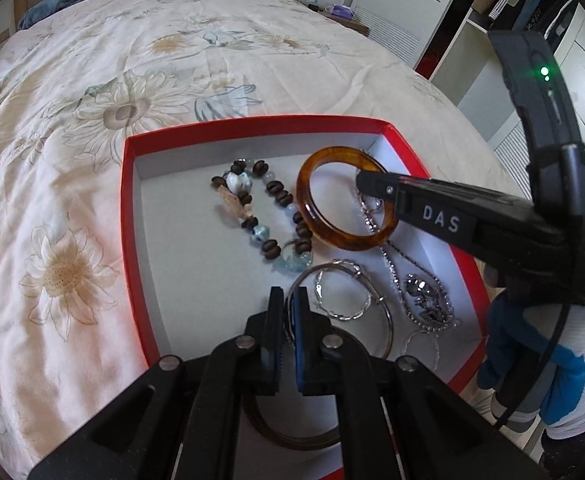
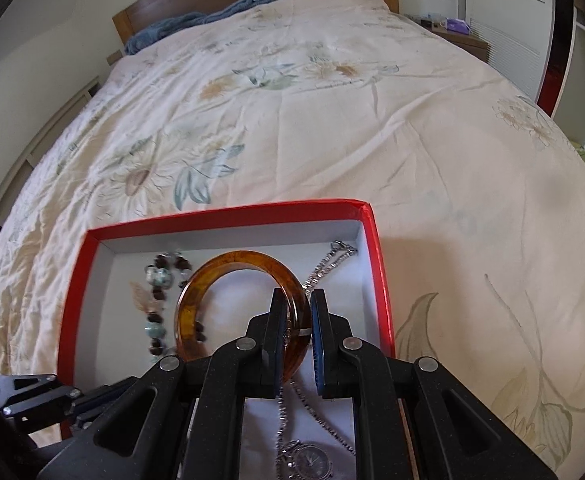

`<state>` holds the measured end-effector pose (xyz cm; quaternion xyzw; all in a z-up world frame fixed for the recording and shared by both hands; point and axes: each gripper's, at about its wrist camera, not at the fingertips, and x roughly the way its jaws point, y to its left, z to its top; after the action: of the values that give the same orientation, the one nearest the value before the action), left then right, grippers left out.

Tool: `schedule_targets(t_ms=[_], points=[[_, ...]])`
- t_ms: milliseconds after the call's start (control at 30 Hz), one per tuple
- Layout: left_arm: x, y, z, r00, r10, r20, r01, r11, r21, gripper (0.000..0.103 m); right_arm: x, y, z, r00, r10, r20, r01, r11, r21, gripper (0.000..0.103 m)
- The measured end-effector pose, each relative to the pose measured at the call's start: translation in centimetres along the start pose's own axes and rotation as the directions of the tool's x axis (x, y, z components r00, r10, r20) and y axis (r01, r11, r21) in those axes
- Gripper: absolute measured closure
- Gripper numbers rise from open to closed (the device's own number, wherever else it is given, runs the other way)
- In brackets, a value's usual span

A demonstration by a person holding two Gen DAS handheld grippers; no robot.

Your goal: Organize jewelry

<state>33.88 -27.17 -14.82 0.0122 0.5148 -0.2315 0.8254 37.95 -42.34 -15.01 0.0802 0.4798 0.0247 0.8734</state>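
Floral bedding (image 1: 92,92) covers a wide bed, and a red box (image 1: 130,216) with a white inside lies on it near the bed's front edge.

The right gripper (image 2: 297,312) is clenched on the amber bangle (image 2: 236,262); its two fingers press the ring's right part from both sides. In the left wrist view the bangle stands tilted over the right half of the box, and the right gripper (image 1: 366,184) comes in from the right edge. Below the bangle a silver chain (image 2: 324,262) runs toward the far right corner of the box, and a small watch (image 2: 308,458) lies at the near edge.

The left gripper (image 1: 288,308) is closed on the thin silver hoop (image 1: 388,320), at the hoop's left side near the front edge. A beaded bracelet (image 1: 268,208) with dark and pale blue beads lies in the middle of the box, left of the bangle. A silver pendant (image 1: 426,300) rests by the right wall.
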Motion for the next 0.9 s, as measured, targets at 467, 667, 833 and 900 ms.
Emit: schedule_targets(t_ms=[467,667,833,900], points=[[-2.6,0.0,-0.2,0.999,0.011,0.034,-0.01,1.0,-0.025,0.084,-2.9,0.8,-0.3,0.998,-0.055,0.017,0.056,0.998,-0.039,0.066],[-7.6,-0.3,-1.4,0.992,0.035,0.119,-0.034,0.999,-0.016,0.066,-8.0,2.2,-2.1,0.996,-0.048,0.079,0.05,0.998,-0.034,0.056],[-11.7,-0.2,-3.1,0.984,0.063,0.166,-0.059,0.998,-0.029,0.056,-12.2,4.7,-4.7,0.993,-0.04,0.113,0.046,0.998,-0.053,0.048],[-13.4,0.0,-4.1,0.98,0.078,0.183,-0.073,0.997,-0.032,0.055,-13.4,5.7,-5.6,0.992,-0.034,0.122,0.042,0.997,-0.061,0.048]])
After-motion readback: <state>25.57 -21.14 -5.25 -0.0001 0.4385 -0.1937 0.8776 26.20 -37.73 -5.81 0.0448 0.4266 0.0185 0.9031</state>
